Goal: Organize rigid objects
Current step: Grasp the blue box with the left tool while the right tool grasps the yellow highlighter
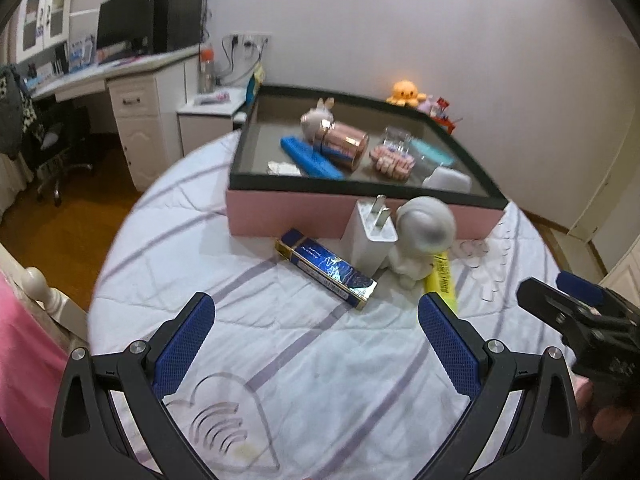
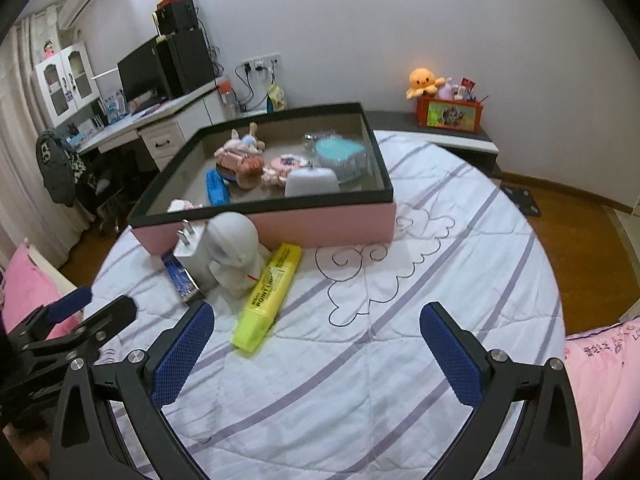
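Note:
A pink box with a black rim (image 1: 360, 192) (image 2: 264, 204) sits on the bed and holds several small items. In front of it lie a blue and gold packet (image 1: 326, 274) (image 2: 180, 278), a white charger plug (image 1: 370, 236) (image 2: 192, 252), a white astronaut figure (image 1: 422, 236) (image 2: 236, 248) and a yellow highlighter (image 1: 440, 278) (image 2: 268, 298). My left gripper (image 1: 316, 316) hovers open, short of the packet, with nothing between its fingers. My right gripper (image 2: 316, 324) is open and holds nothing, just right of the highlighter.
The striped white bedspread (image 2: 380, 360) covers the bed. A desk with a monitor (image 1: 124, 28) and a chair stand at the left. An orange plush (image 2: 424, 80) and a red box (image 2: 450, 114) sit on a low shelf by the wall. Pink bedding (image 2: 604, 380) lies at the right.

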`<action>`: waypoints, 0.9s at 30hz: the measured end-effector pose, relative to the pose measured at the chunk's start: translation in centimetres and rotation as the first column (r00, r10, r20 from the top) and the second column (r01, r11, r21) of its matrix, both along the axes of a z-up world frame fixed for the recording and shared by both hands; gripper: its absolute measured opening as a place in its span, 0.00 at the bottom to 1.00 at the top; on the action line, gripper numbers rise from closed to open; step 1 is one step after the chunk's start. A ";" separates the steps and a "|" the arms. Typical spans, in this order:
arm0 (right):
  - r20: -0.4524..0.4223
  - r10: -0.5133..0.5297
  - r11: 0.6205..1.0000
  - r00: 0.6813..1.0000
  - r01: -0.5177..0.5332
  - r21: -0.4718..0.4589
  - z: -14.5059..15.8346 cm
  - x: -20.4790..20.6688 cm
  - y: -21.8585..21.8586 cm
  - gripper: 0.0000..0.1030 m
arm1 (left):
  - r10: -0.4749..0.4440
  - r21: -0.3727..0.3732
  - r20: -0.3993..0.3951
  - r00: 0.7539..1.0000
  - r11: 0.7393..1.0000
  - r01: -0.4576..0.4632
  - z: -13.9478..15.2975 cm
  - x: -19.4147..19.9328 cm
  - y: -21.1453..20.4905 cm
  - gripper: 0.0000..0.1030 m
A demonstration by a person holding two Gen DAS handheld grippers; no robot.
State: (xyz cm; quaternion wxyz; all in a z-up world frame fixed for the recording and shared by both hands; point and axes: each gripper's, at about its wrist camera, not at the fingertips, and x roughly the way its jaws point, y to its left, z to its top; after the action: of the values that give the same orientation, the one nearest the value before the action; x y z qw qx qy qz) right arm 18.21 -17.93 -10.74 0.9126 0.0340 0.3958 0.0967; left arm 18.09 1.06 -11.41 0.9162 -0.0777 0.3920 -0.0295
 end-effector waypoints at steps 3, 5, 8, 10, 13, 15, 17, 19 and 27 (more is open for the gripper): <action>-0.015 -0.003 1.000 1.000 0.003 -0.003 -0.6 0.6 -0.2 1.00 | 0.006 0.018 -0.044 0.999 1.000 -0.006 -1.4 2.0 -0.5 1.00; -0.025 -0.001 1.000 1.000 0.001 -0.006 -0.9 0.9 -0.2 1.00 | 0.013 0.027 -0.065 0.998 1.000 -0.011 -2.0 3.0 -0.7 1.00; -0.041 0.001 1.000 0.999 -0.001 -0.007 -1.5 1.5 -0.1 1.00 | 0.031 0.042 -0.097 0.995 0.999 -0.027 -3.1 4.2 -0.5 1.00; -0.051 0.011 1.000 0.999 -0.012 -0.010 -1.8 1.8 0.2 1.00 | 0.032 0.026 -0.109 0.994 0.999 -0.029 -3.6 4.5 -0.1 1.00; -0.061 0.023 1.000 0.998 -0.024 -0.015 -2.3 2.2 0.8 1.00 | 0.025 0.033 -0.094 0.995 0.999 -0.021 -3.5 4.1 0.3 0.99; -0.070 0.033 0.999 0.997 -0.034 -0.017 -2.6 2.5 1.3 1.00 | 0.019 0.026 -0.089 0.996 1.000 -0.017 -3.4 3.7 0.8 0.95; -0.076 0.043 0.999 0.996 -0.045 -0.023 -3.0 2.8 1.8 1.00 | 0.017 0.023 -0.085 0.996 1.000 -0.015 -3.3 3.2 1.4 0.91; -0.083 0.050 0.998 0.995 -0.052 -0.029 -3.4 3.1 2.4 1.00 | 0.024 0.014 -0.091 0.996 1.000 -0.023 -3.2 3.3 1.8 0.92; -0.082 0.022 0.998 0.996 -0.027 -0.059 -4.7 3.8 3.3 1.00 | 0.040 0.058 -0.102 0.994 0.998 -0.034 -3.6 5.4 0.9 1.00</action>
State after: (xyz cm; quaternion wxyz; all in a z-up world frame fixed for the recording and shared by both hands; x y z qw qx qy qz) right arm 22.03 -14.64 -15.42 0.8950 0.0055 0.4359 0.0942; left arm 23.44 1.99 -15.05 0.8969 -0.0607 0.4379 0.0025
